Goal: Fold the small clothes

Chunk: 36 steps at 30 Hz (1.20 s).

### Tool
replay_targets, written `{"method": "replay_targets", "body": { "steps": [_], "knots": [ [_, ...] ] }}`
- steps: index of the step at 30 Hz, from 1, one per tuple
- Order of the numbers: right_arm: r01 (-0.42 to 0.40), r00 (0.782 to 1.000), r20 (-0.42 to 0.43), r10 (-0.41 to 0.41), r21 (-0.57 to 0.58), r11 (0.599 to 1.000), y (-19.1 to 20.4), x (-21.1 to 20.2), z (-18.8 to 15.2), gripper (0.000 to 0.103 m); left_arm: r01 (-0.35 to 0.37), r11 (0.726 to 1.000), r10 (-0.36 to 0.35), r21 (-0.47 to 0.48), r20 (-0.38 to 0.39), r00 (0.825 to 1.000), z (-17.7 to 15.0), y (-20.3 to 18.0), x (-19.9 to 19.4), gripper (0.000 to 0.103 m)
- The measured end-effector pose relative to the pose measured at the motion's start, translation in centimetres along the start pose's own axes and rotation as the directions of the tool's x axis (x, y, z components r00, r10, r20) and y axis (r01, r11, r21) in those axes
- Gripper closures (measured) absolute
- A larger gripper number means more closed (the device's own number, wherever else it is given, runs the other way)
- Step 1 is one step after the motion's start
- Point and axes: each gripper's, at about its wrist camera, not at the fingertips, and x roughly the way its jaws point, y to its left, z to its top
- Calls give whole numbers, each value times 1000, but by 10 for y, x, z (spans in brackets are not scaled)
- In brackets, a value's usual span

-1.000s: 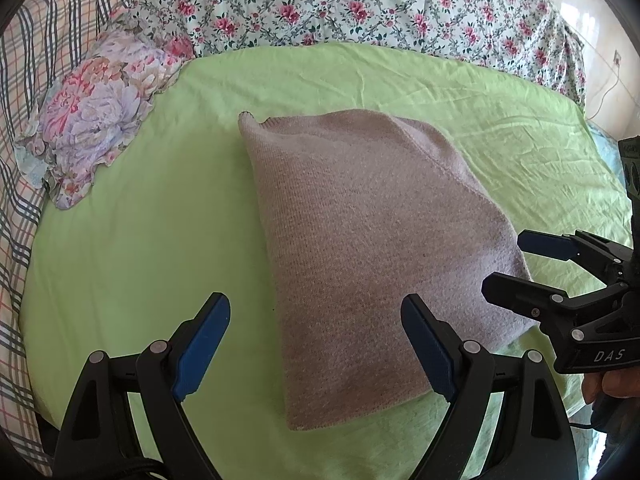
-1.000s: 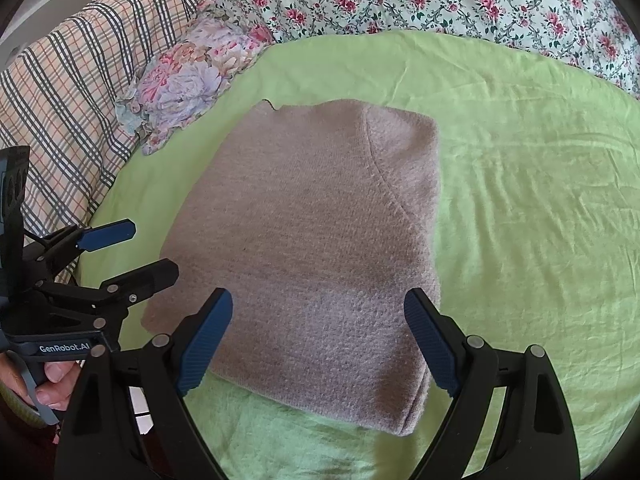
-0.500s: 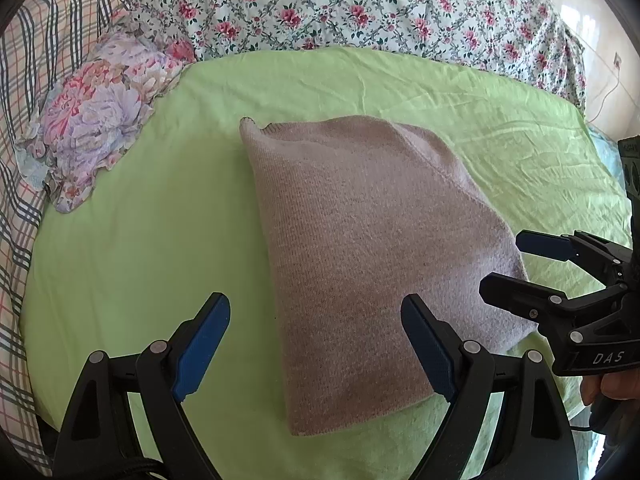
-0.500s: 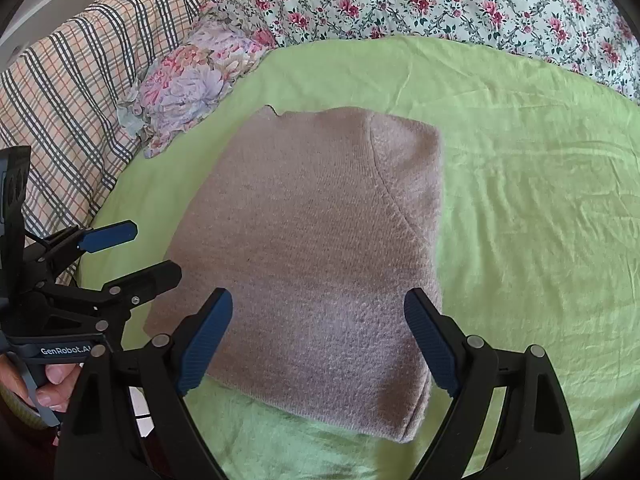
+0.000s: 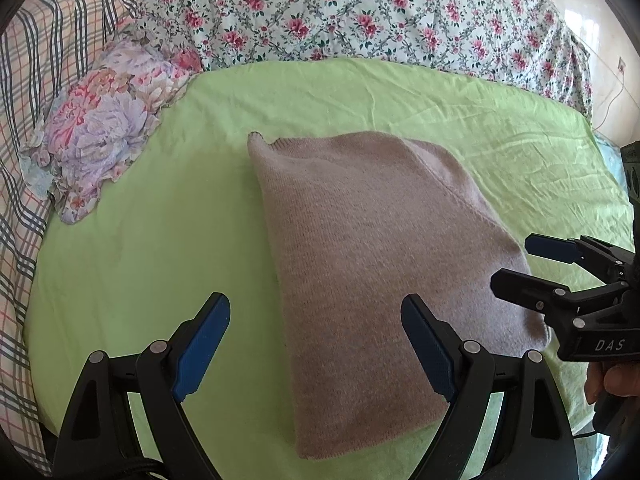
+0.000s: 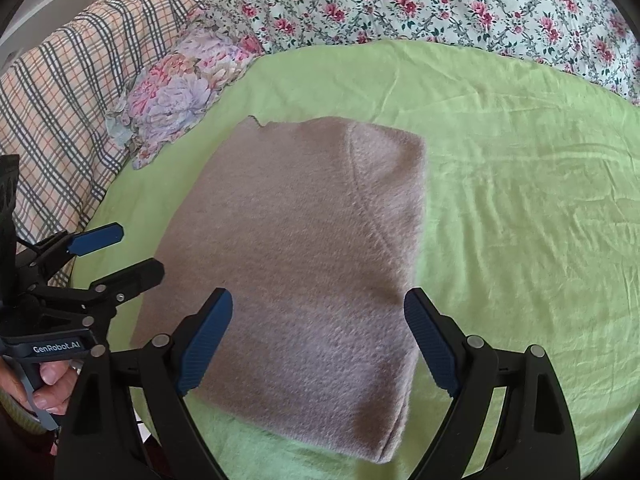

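Observation:
A mauve knitted garment [image 5: 372, 248] lies folded into a thick rectangle on the green sheet [image 5: 160, 240]; it also shows in the right wrist view [image 6: 304, 256]. My left gripper [image 5: 316, 348] is open and empty, held above the garment's near left edge. My right gripper [image 6: 320, 344] is open and empty, held above the garment's near end. Each gripper shows in the other's view, the right gripper [image 5: 532, 264] at the garment's right corner, the left gripper [image 6: 124, 252] just off its left edge.
A small floral pillow [image 5: 104, 120] lies at the far left of the green sheet [image 6: 520, 200]. A floral quilt [image 5: 360, 12] runs along the back, a plaid blanket [image 6: 60, 92] on the left. A wall with a socket and cable [image 5: 620, 68] is at the far right.
Both grippers have drawn back and up slightly, so the garment sits a little lower in both views. The garment has not moved. Both grippers stay open.

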Motion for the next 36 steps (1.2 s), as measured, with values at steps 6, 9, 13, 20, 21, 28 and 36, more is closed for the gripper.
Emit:
{"method": "replay_targets", "body": {
  "steps": [6, 9, 13, 20, 21, 28, 36],
  "knots": [
    [-7, 1000, -6, 7, 10, 1000, -4, 5, 0, 15, -12, 1000, 12, -3, 6, 1000, 4, 3, 3, 15],
    [-7, 1000, -9, 8, 9, 1000, -4, 6, -1, 15, -13, 1000, 13, -1, -1, 1000, 4, -1, 5, 15],
    [-10, 1000, -3, 10, 11, 1000, -3, 5, -2, 15, -13, 1000, 13, 9, -2, 1000, 2, -6, 4, 15],
    [-9, 1000, 2, 9, 11, 1000, -4, 1, -1, 15, -13, 1000, 13, 17, 3, 1000, 3, -10, 1, 15],
    [-9, 1000, 3, 9, 10, 1000, -4, 0, 0, 15, -12, 1000, 12, 17, 3, 1000, 3, -10, 1, 15],
    [-12, 1000, -4, 12, 2, 1000, -2, 4, 1, 15, -20, 1000, 19, 22, 18, 1000, 3, -10, -2, 15],
    [-6, 1000, -9, 6, -4, 1000, -1, 8, 1, 13, -15, 1000, 15, 24, 13, 1000, 0, -10, 0, 15]
  ]
}}
